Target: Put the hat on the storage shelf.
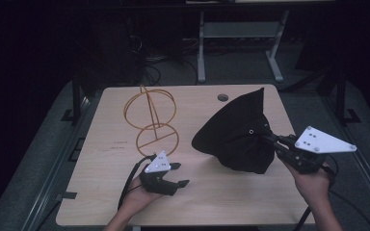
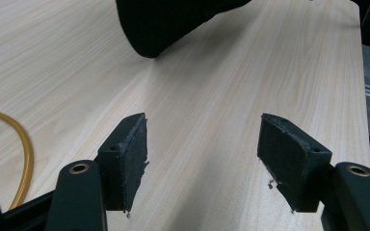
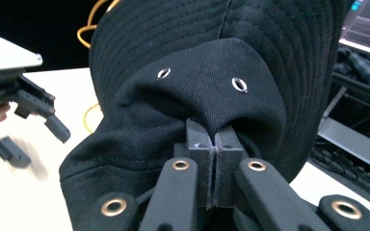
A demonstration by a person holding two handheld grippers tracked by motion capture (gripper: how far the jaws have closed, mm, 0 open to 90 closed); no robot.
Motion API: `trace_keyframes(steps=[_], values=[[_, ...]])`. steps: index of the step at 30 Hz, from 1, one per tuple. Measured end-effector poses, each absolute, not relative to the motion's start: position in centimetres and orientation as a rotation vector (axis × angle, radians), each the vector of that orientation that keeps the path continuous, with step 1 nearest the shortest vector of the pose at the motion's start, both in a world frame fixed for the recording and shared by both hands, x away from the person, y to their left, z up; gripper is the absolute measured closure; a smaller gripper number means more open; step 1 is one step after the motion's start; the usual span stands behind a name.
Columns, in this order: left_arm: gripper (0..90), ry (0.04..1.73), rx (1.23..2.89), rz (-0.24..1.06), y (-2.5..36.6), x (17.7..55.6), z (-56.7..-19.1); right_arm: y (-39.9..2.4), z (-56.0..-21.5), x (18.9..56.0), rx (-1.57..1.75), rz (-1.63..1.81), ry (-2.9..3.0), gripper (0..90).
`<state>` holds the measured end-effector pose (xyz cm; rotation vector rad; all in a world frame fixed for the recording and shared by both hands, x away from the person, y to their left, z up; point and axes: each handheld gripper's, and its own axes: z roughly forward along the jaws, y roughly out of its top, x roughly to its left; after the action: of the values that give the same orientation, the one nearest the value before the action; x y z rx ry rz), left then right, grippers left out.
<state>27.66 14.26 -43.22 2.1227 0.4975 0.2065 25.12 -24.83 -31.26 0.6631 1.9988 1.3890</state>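
The hat [image 3: 192, 86] is matt black stitched cloth with metal eyelets; the table [image 1: 101, 173] is smooth pale wood-grain.

The black hat [image 1: 238, 134] is a soft cloth bucket hat with a stitched brim and two small metal eyelets on its crown; it is pinched at the crown fabric by the right tool [image 3: 214, 144], crumpled, brim tilted up and away; it hangs over the right half of the counter [image 1: 212, 192].

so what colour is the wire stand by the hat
Yellow-orange; the wire stand shows best in the high view.
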Motion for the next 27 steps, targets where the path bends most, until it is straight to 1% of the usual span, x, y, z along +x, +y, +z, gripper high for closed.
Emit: trace_keyframes(steps=[3,19,27], values=[[34.2,0.495,2.123,0.2,14.2,27.6,-43.3,-24.0,-30.0,25.9,0.64,1.406,2.0,88.3],[33.2,0.501,2.113,0.181,14.1,27.5,-43.4,-21.5,-26.4,27.9,0.59,1.444,2.032,88.2],[32.9,0.487,2.132,0.193,14.1,27.5,-43.4,-20.3,-24.8,29.1,0.561,1.461,2.042,88.2]])
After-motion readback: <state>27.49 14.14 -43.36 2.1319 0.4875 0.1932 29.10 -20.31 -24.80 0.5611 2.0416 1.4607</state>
